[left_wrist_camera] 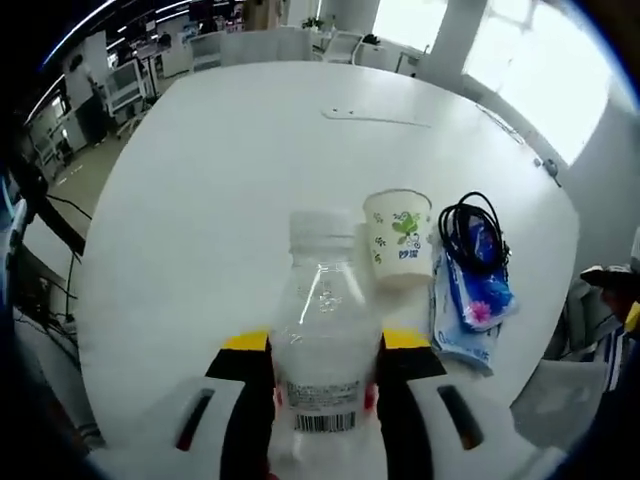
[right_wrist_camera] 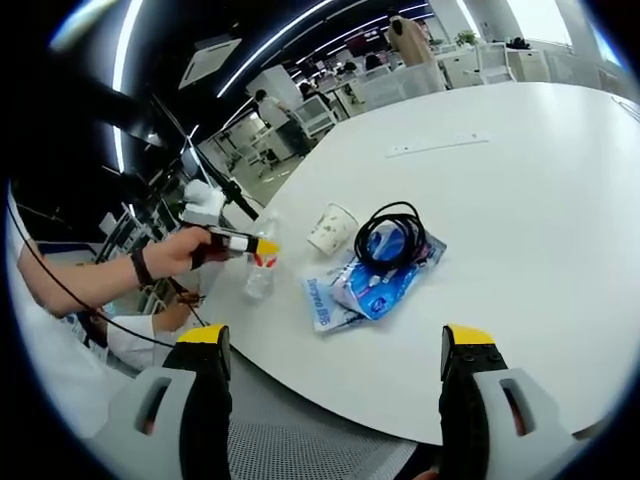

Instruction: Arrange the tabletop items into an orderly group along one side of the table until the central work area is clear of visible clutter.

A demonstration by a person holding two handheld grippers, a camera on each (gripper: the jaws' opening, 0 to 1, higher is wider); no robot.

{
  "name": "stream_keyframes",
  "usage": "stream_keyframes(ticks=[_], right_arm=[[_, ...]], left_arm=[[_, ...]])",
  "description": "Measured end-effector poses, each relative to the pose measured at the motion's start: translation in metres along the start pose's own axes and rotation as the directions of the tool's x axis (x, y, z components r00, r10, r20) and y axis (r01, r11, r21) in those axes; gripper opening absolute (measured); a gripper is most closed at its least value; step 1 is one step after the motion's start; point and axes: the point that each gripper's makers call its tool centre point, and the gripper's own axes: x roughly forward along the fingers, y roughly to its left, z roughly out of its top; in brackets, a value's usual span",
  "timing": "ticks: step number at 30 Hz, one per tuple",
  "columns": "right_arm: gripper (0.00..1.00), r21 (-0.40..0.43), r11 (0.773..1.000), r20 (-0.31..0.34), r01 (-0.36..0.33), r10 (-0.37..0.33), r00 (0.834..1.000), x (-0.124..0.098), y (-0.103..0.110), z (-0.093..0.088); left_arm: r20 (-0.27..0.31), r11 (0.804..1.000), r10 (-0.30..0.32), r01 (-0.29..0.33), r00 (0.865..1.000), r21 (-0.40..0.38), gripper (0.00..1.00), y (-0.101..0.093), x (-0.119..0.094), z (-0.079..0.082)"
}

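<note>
The left gripper (left_wrist_camera: 322, 375) has its yellow-tipped jaws pressed against the sides of a clear plastic bottle (left_wrist_camera: 322, 350), which stands upright on the white table (left_wrist_camera: 220, 200) near its edge, white cap up and barcode label low between the jaws. Just beyond the bottle and to its right stands a paper cup (left_wrist_camera: 399, 238) with a green leaf print. Beside the cup lies a blue tissue pack (left_wrist_camera: 470, 300) with a coiled black cable (left_wrist_camera: 472, 232) resting on its far end. In the right gripper view a hand (right_wrist_camera: 175, 252) holds the left gripper at the bottle, with the cup, cable and pack grouped just to its right. The right gripper (right_wrist_camera: 335, 345) hangs off the table edge, its jaws spread wide and holding nothing
</note>
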Motion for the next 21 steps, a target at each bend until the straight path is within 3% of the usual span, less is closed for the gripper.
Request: stream_keyframes(ticks=[21], right_arm=[[0.87, -0.031, 0.999, -0.004, -0.032, 0.032, 0.999, 0.007, 0.007, 0.008]], left_arm=[[0.065, 0.998, 0.035, -0.038, 0.997, 0.046, 0.37, 0.011, -0.03, 0.005]])
